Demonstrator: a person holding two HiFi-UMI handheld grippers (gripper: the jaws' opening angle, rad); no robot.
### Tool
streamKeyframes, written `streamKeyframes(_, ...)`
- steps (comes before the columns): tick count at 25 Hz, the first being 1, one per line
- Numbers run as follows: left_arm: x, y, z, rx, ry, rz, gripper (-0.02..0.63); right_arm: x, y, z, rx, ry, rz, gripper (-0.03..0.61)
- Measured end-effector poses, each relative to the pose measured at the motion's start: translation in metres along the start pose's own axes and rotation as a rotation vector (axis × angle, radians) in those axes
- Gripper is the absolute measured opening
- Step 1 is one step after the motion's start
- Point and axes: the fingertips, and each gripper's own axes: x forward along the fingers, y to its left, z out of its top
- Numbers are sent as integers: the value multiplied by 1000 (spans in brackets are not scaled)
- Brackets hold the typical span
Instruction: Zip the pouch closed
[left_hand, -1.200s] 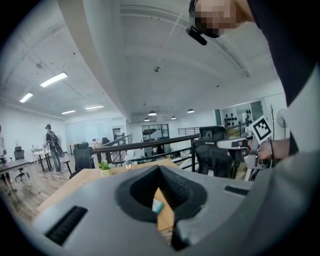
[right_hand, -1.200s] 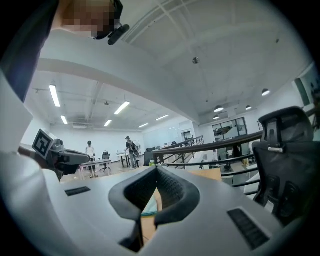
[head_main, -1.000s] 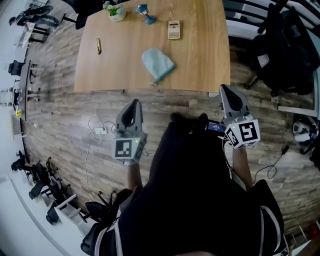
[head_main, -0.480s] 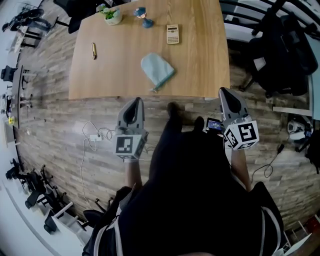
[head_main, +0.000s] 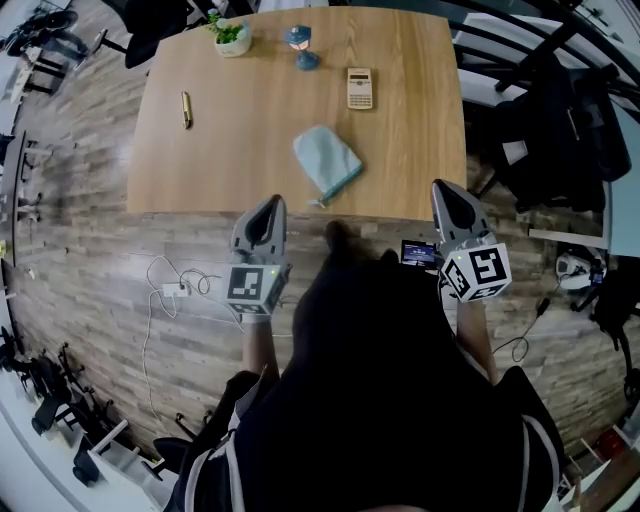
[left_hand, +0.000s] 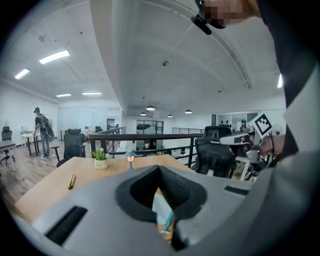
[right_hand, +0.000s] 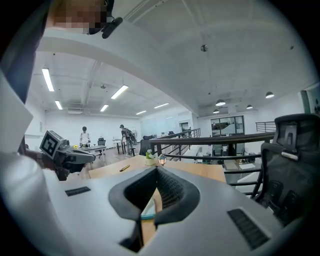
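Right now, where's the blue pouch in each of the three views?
Head view: pouch upper middle, on the table near its front edge.
Left gripper view: a sliver of pouch, low centre.
Right gripper view: a sliver of pouch, low, just left of centre.
Shared landmark: the potted plant at the table's far edge.

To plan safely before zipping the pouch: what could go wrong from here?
The light blue fabric pouch lies near the front edge of the wooden table; a push could slide it off. The left hand-held gripper and right hand-held gripper are shut, apart from it, so may nudge rather than grip it. White cables on the floor could catch a foot.
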Motion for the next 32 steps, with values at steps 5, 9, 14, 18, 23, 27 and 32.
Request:
streamKeyframes(5, 18, 32, -14, -49, 5, -72, 0, 35, 11, 13, -36, 24, -35, 11)
streamKeyframes(9, 34, 51, -24, -51, 26, -139, 0, 52, 16, 16, -21, 32, -85, 11)
streamKeyframes(14, 45, 57, -31, -31, 51, -204, 0, 68, 26, 10, 0, 47, -101, 11)
streamKeyframes(18, 50, 55, -35, -29, 68, -230, 0, 73, 29, 13, -4, 43, -95, 11)
streamKeyframes(23, 57, 49, -52, 1, 120, -282, 0, 76, 31, 8, 10, 44, -101, 11)
streamKeyframes(27, 64, 32, -104, 98, 295, -394, 14, 78, 37, 6, 14, 47, -97, 11)
streamKeyframes(32, 68, 1, -191, 388, 526, -560, 117, 80, 43, 4, 15, 53, -91, 11)
